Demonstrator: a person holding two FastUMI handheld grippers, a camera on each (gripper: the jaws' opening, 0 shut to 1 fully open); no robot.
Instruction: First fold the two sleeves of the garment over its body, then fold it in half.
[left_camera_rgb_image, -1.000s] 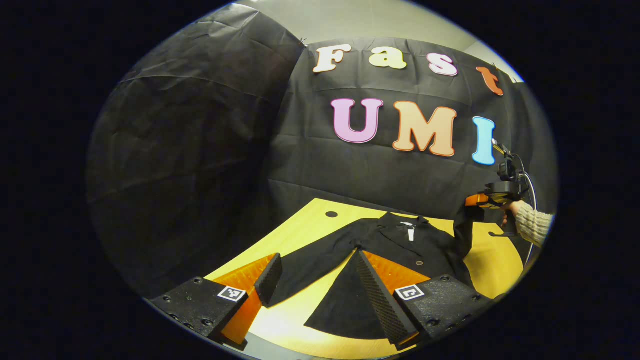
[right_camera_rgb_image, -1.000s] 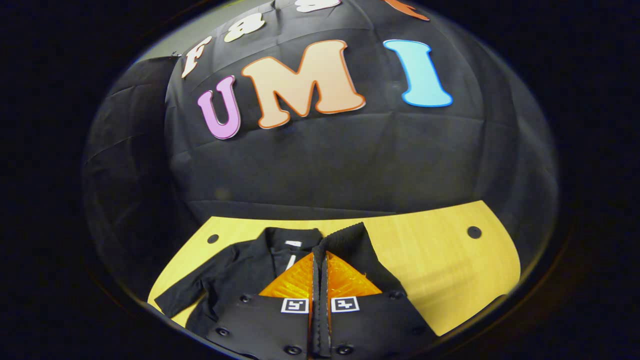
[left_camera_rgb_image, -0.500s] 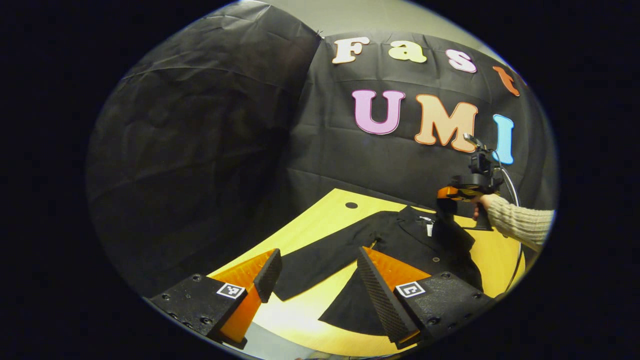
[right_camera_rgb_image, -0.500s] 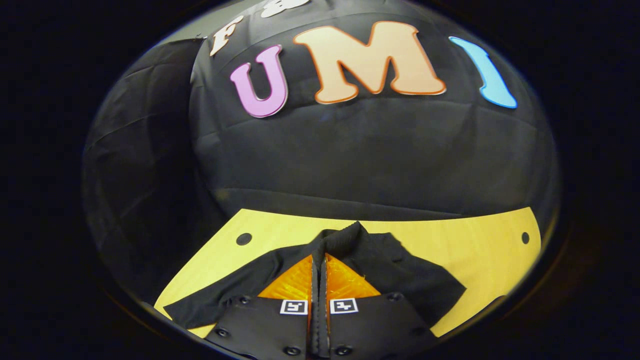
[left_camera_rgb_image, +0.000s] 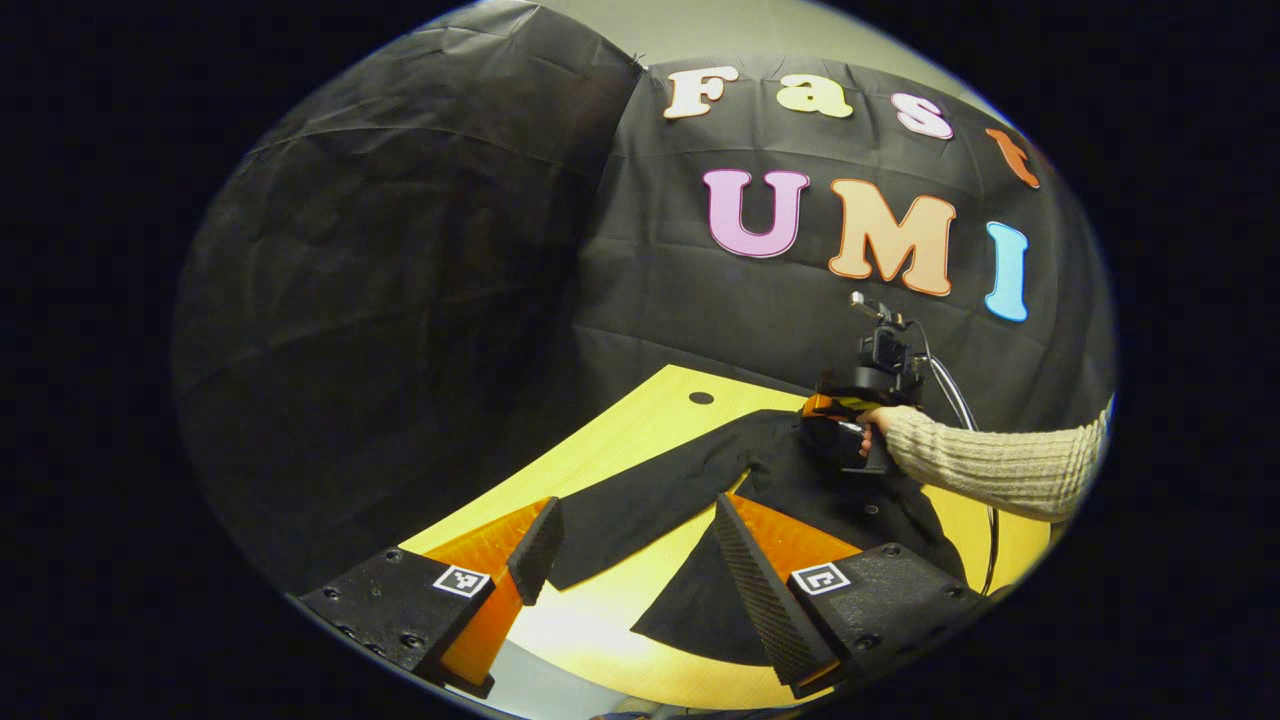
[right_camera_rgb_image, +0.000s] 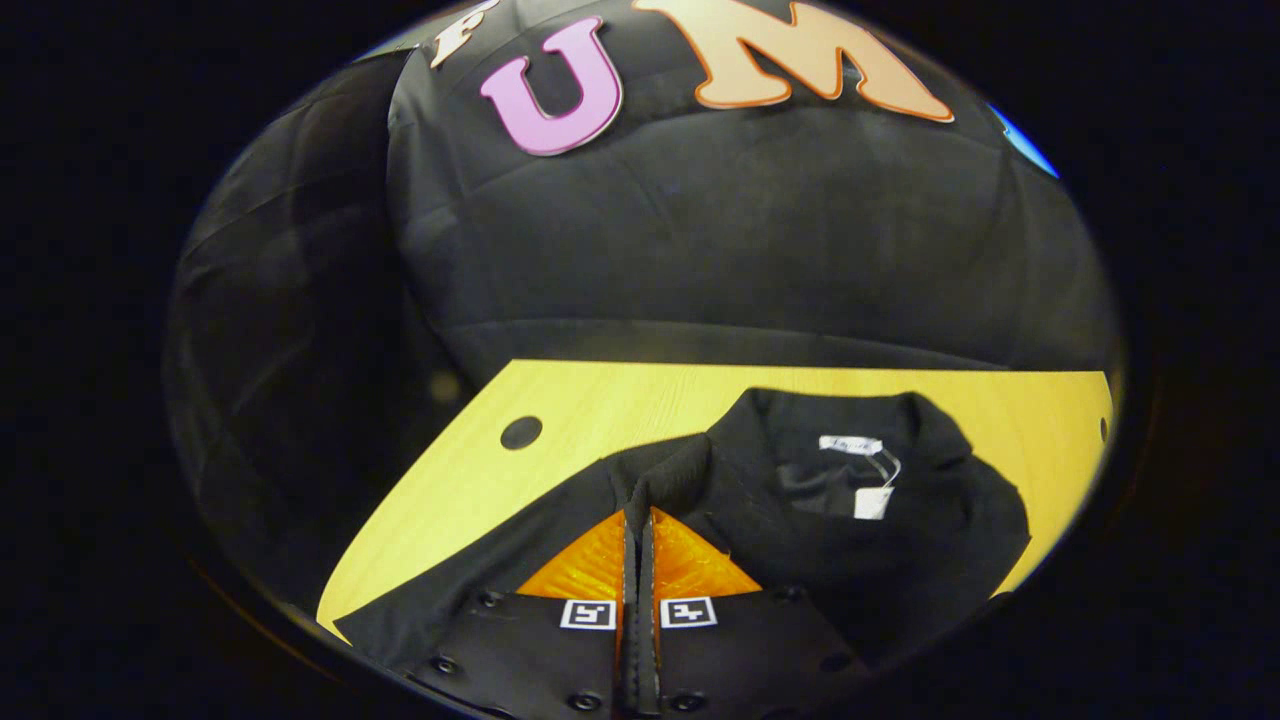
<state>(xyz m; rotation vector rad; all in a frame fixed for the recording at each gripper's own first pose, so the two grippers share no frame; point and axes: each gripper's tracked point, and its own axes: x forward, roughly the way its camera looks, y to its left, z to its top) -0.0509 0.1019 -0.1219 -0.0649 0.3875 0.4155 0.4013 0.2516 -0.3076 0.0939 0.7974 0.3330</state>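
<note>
On the yellow table (left_camera_rgb_image: 640, 425), a black garment (left_camera_rgb_image: 850, 500) lies spread with its collar toward the far wall, and I am partway through the first fold.

My right gripper (right_camera_rgb_image: 637, 545) has its fingers pressed together on a ridge of black cloth, which I take to be the right sleeve, carried in over the garment's body; in the left gripper view that gripper (left_camera_rgb_image: 835, 425) sits low over the chest with my hand (left_camera_rgb_image: 868, 430) and knitted cuff (left_camera_rgb_image: 985, 465) behind it at 3 o'clock. The sleeve is not yet let go, so I judge that fold nearly made but not finished.

My left gripper (left_camera_rgb_image: 635, 545) hangs wide open with nothing between its fingers, above the left sleeve (left_camera_rgb_image: 640, 510), which stretches flat toward 8 o'clock from the body. That sleeve is left to do, and after it the fold in half.

The right gripper view gives the collar and a white tag (right_camera_rgb_image: 868, 500) at 2 o'clock from my fingers, plus the pinch itself at close range. The left gripper view gives what that one lacks: the hem corner (left_camera_rgb_image: 690, 620) at 6 o'clock and both grippers in one scene. Each view catches a round hole (right_camera_rgb_image: 521, 432) in the table near its far edge.
</note>
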